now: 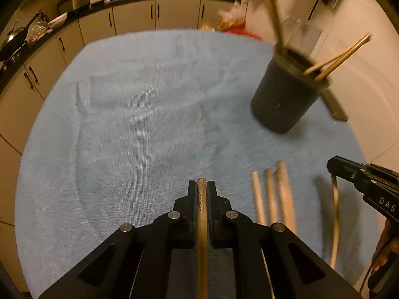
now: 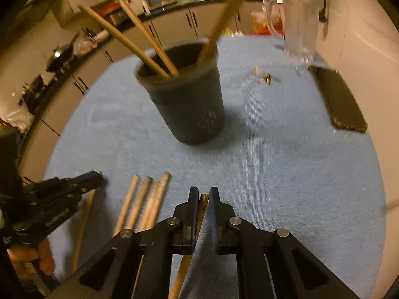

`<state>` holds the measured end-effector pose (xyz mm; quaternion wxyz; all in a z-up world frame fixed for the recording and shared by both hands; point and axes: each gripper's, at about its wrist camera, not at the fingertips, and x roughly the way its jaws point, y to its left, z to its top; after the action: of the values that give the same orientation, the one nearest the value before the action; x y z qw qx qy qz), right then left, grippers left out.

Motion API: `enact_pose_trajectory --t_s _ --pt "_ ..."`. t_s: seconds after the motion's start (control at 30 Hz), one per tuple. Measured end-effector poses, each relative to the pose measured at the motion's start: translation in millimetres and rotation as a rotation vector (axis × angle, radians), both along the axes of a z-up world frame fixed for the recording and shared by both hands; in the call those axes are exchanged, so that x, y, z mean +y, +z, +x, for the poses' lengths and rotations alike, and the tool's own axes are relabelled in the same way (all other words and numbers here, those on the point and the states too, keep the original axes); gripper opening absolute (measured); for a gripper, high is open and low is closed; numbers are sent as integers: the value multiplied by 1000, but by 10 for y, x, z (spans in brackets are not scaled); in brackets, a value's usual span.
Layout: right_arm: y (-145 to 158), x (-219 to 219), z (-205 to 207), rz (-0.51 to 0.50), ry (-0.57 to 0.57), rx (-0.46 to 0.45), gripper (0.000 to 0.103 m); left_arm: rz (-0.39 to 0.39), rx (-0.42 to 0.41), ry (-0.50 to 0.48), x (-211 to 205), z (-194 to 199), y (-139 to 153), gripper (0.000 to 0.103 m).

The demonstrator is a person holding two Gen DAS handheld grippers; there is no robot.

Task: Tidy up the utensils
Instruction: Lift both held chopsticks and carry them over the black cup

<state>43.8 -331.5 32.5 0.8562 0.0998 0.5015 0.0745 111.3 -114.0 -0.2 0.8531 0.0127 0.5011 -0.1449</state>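
Left gripper [image 1: 201, 186]: its jaws are clamped on a wooden stick [image 1: 202, 224], which runs straight back between them toward the camera; it is held above the blue towel [image 1: 137, 124].

Right gripper [image 2: 201, 199]: a second wooden utensil [image 2: 197, 229] is seen between the jaws – pressed against the left jaw, with a sliver of space on the right, so a loose hold is judged likely. In the left view this gripper is seen with a thin stick hanging below it.

Loose handles [image 2: 144, 204]: three or four pale wooden handles are laid side by side on the towel, between the two grippers and just beside the right one.

Holder [image 2: 184, 97]: a dark cup is stood further out on the towel-covered counter, well apart from both grippers; several sticks are already leaned inside it against the rim.

Beyond the holder: a dark flat object [image 2: 339, 99] is laid near the wall, with a clear glass vessel [image 2: 299, 25] behind it.

Risk – a slack right-hand hold could let the utensil swing or slip during the carry.

Risk: the holder could be tipped if a long stick is pushed against the leaning ones or the rim – a steep, gentle entry would be needed.
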Motion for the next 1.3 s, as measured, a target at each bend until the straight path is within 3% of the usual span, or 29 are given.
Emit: enact_pose_trajectory --t_s 0.43,0.83,0.9,1.0,1.03,1.07,1.2,1.3 --pt "1134 -73 -489 29 29 -252 9 -128 -214 -24 93 -414 1128 7" --pt "1695 -116 -790 14 55 -380 8 -168 -301 -40 45 -563 1536 7" --pt "1659 -132 -730 22 58 -351 8 -170 -303 -39 43 -568 1558 7" --pt "1384 -195 -500 78 56 -237 13 -182 -301 -36 52 -559 1547 7" --pt "1231 -199 -380 85 62 -188 24 -185 -297 -37 54 -553 1540 7" --pt "1048 -216 -245 102 53 -138 26 -187 -292 -38 57 -548 1530 7" --pt "429 -239 146 47 -3 16 26 -191 -281 -34 64 -537 1502 7" --pt "33 -271 396 64 -33 118 26 -198 -276 -31 75 -520 1505 7"
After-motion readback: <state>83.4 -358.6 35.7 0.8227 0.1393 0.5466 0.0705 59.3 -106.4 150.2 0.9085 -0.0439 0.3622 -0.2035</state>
